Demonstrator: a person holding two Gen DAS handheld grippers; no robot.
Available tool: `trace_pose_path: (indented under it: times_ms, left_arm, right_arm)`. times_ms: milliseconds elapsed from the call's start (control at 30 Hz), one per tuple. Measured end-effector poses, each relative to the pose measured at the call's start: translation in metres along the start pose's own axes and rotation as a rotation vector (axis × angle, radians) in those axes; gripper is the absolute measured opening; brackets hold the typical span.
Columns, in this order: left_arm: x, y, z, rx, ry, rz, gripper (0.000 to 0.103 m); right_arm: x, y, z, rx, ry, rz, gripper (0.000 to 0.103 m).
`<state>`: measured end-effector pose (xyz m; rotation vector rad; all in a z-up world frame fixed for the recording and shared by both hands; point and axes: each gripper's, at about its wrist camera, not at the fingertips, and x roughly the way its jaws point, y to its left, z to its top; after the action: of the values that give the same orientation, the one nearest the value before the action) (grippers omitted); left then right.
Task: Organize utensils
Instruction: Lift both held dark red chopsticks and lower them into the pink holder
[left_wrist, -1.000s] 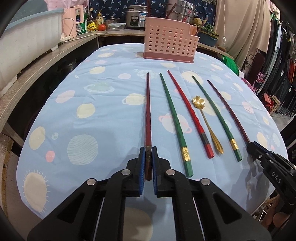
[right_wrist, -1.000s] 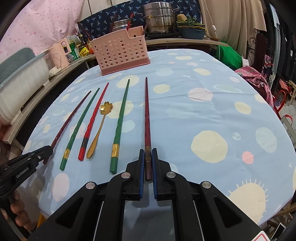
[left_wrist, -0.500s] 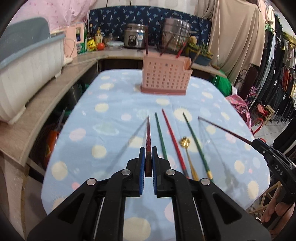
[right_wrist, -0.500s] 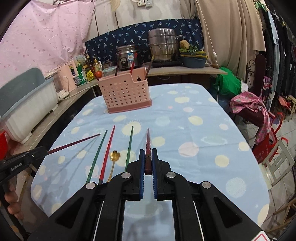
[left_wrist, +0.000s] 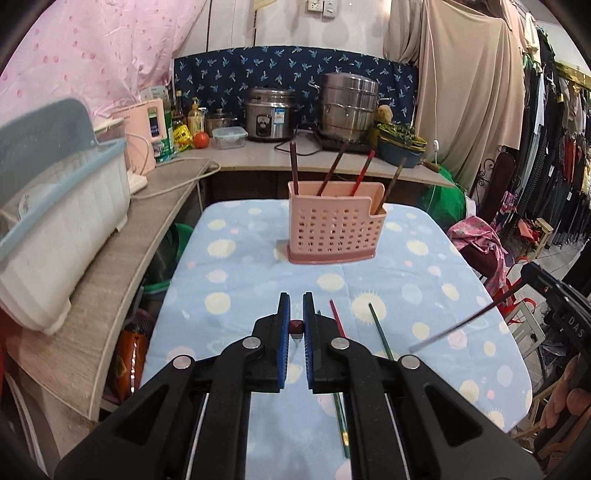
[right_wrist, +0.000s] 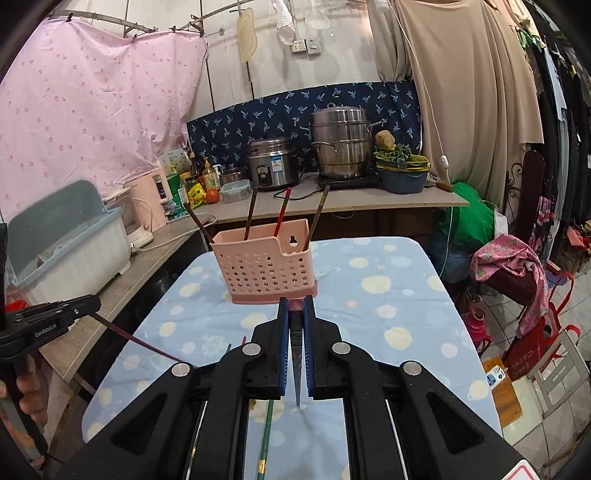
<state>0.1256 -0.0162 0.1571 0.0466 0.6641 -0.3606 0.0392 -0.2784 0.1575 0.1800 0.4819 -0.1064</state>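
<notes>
Pink perforated basket (left_wrist: 334, 230). Pale blue cloth (left_wrist: 236, 280) printed with cream suns and planets. Dark red chopstick (left_wrist: 296, 328) between blue-padded black jaws. Green chopstick (left_wrist: 380, 332) and red chopstick (left_wrist: 337, 318) lie on the cloth.

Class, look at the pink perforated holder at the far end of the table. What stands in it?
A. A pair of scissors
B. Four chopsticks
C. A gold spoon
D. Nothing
B: four chopsticks stand in the pink holder, sticking out above its rim.
</notes>
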Motion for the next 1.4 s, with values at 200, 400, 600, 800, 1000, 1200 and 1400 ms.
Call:
trace_pose_path:
  times_ms: [200,400,600,800,1000,1200,1400]
  left_arm:
    - [0.006,0.0,0.026,0.005,-0.015,-0.012,0.007]
    - [0.015,0.001,0.062,0.003,-0.031,-0.052,0.007]
    - [0.019,0.001,0.113,-0.008,-0.097,-0.056,0.007]
    - [0.025,-0.009,0.169,-0.003,-0.188,-0.046,0.007]
    - [0.045,-0.02,0.218,-0.003,-0.273,-0.028,0.007]
    - [0.072,-0.024,0.238,0.006,-0.334,-0.005,0.007]
    - [0.111,-0.02,0.24,-0.001,-0.32,0.007,0.007]
  right_arm:
    - [0.013,-0.003,0.032,0.022,-0.014,0.038,0.007]
    - [0.03,0.0,0.068,0.041,-0.039,0.085,0.007]
    - [0.054,0.01,0.118,0.028,-0.095,0.11,0.007]
    - [0.085,0.017,0.17,0.035,-0.14,0.136,0.007]
    - [0.116,0.028,0.214,0.039,-0.192,0.147,0.007]
    - [0.157,0.037,0.227,0.028,-0.177,0.133,0.007]
    - [0.199,0.037,0.21,0.017,-0.111,0.116,0.007]
